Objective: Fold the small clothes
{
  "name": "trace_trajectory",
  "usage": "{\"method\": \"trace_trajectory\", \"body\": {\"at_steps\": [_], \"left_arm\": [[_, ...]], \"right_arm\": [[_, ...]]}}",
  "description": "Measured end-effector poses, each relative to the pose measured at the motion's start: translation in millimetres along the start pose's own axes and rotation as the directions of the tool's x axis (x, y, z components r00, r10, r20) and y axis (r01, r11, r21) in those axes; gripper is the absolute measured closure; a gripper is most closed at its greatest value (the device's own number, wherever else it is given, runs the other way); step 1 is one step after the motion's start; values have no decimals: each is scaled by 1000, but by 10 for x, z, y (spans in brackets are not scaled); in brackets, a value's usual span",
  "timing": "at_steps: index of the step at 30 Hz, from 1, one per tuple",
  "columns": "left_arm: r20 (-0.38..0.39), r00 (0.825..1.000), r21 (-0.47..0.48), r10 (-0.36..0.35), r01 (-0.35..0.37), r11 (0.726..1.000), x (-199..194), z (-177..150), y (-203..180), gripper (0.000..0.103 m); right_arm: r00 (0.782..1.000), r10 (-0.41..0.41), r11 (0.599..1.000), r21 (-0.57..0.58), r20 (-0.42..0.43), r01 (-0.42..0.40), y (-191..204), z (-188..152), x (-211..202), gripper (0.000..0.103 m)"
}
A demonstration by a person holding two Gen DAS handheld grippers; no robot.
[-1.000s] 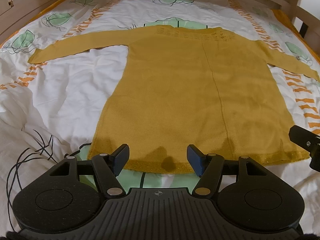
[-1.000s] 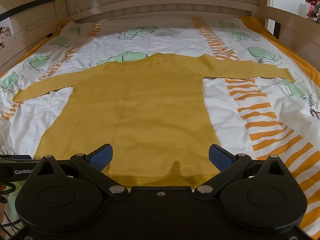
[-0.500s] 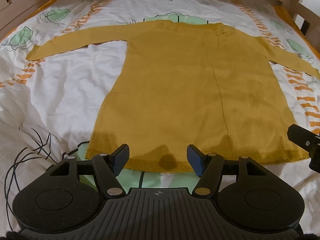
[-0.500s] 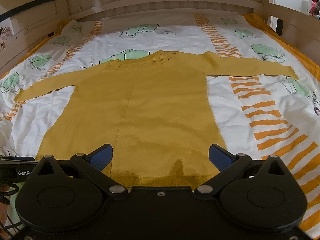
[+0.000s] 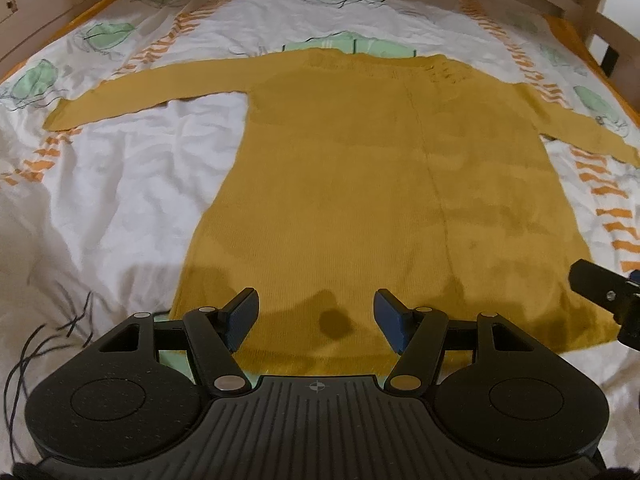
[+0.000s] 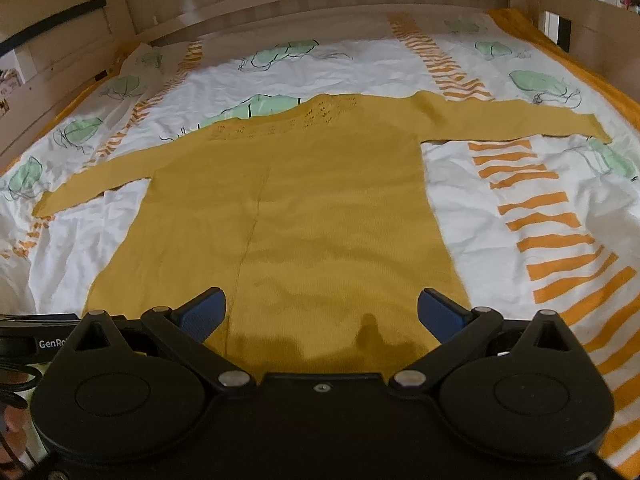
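The mustard sweater (image 5: 380, 184) lies flat on the patterned bedsheet (image 5: 120, 200), sleeves outstretched, its hem just ahead of both jaw pairs. It sits where it did a second ago. The left gripper (image 5: 316, 320) and right gripper (image 6: 322, 314) hover with jaws spread, pinching nothing.

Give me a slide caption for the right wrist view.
Right gripper open above the hem of a mustard sweater spread flat on a patterned bedsheet.
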State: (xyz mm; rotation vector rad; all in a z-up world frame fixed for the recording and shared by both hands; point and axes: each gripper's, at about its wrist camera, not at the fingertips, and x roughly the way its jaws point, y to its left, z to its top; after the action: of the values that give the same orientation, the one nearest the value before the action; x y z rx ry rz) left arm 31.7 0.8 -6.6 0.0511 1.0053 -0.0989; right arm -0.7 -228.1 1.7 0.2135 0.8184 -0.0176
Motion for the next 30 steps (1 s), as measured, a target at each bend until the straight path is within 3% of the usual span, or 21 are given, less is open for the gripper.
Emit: {"method": "trace_trajectory", "body": {"at_steps": [4, 9, 16, 19, 23, 30], "left_arm": [[15, 1000, 12, -13, 12, 1000, 50, 97, 7, 41], [32, 999, 22, -28, 28, 999, 147, 275, -4, 41], [98, 995, 56, -15, 9, 998, 338, 648, -88, 41], [108, 994, 68, -10, 3, 998, 514, 871, -147, 41], [121, 992, 67, -40, 32, 997, 737, 1127, -195, 41], [145, 989, 69, -38, 28, 997, 1229, 1493, -279, 41]], "right_arm": [[1000, 19, 1000, 22, -4, -19, -40, 57, 82, 1], [994, 109, 992, 63, -6, -108, -162, 169, 207, 6], [980, 199, 967, 162, -8, -196, -597, 521, 471, 7], [983, 183, 965, 198, -21, -175, -865, 708, 629, 7], [995, 103, 973, 207, -7, -99, -1265, 990, 782, 9], [998, -55, 946, 321, 26, 44, -2262, 1465, 1029, 23]]}}
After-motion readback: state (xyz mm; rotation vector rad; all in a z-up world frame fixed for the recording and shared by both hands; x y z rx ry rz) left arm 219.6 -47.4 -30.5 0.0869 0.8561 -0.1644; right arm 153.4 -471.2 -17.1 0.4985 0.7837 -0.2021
